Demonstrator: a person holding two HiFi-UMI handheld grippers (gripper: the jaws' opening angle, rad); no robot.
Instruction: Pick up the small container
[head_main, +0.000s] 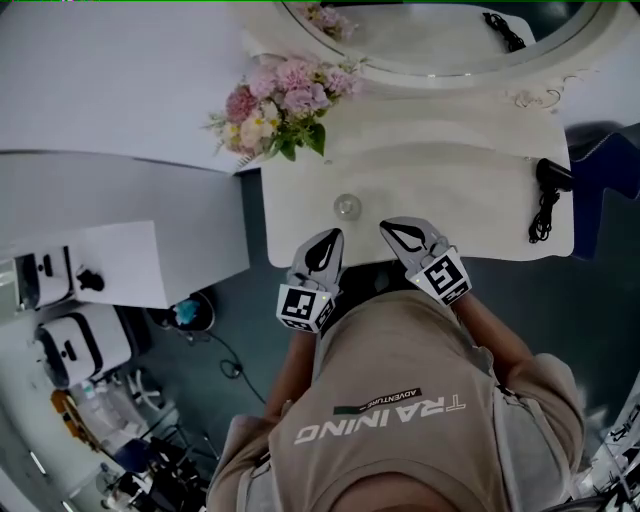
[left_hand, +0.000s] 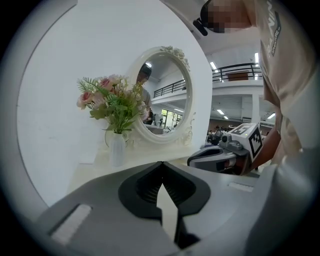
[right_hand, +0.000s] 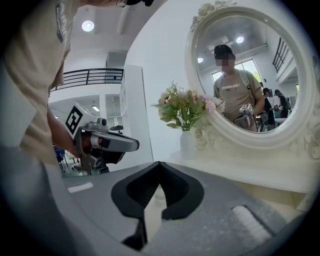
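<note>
The small container (head_main: 347, 207), a clear round glass piece, stands on the white vanity table (head_main: 470, 200) near its front edge. My left gripper (head_main: 333, 236) hovers at that edge, just short of the container and slightly to its left. Its jaws are shut with nothing between them, as the left gripper view (left_hand: 161, 163) shows. My right gripper (head_main: 391, 227) is over the table edge, a little to the right of the container. Its jaw tips also meet in the right gripper view (right_hand: 159, 163) and hold nothing. Each gripper shows in the other's view: right gripper (left_hand: 216, 157), left gripper (right_hand: 114, 143).
A white vase of pink flowers (head_main: 282, 104) stands at the table's back left, next to the oval mirror (head_main: 440, 45). A black hair dryer with its cord (head_main: 547, 190) lies at the right end. A white cabinet (head_main: 120, 262) stands left of the table.
</note>
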